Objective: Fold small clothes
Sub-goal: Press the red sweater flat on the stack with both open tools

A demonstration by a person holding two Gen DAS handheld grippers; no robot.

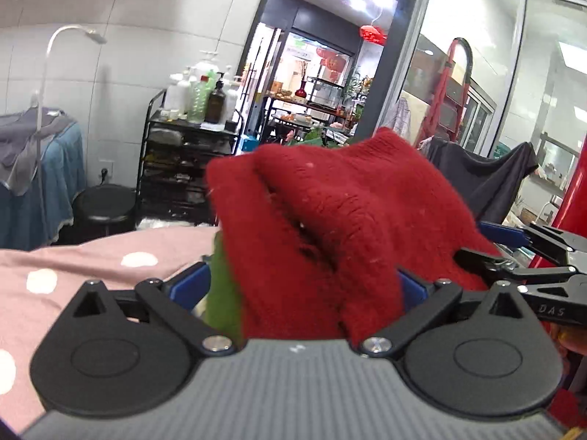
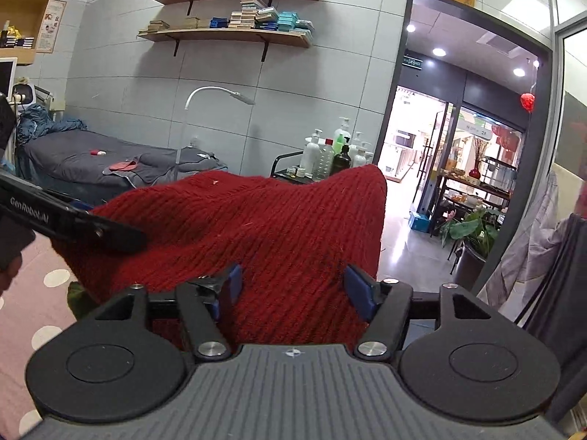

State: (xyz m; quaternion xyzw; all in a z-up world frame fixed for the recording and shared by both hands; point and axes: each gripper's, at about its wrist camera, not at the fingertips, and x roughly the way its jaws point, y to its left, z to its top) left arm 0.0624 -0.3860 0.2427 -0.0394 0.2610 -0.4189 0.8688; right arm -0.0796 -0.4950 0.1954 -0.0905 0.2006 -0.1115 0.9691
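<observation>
A red knit garment is held up above the pink dotted bed, bunched into thick folds. My left gripper has its blue pads wide apart with the bunched knit filling the gap between them. A green part of the cloth lies against its left pad. My right gripper is closed on the same red knit garment, pads pressing its lower edge. In the left wrist view the right gripper pinches the garment's right side. In the right wrist view the left gripper lies across the garment's left side.
Beyond the bed stand a black cart with bottles and a black stool. A grey treatment bed lies along the wall. A dark cloth hangs on the right, beside an open doorway.
</observation>
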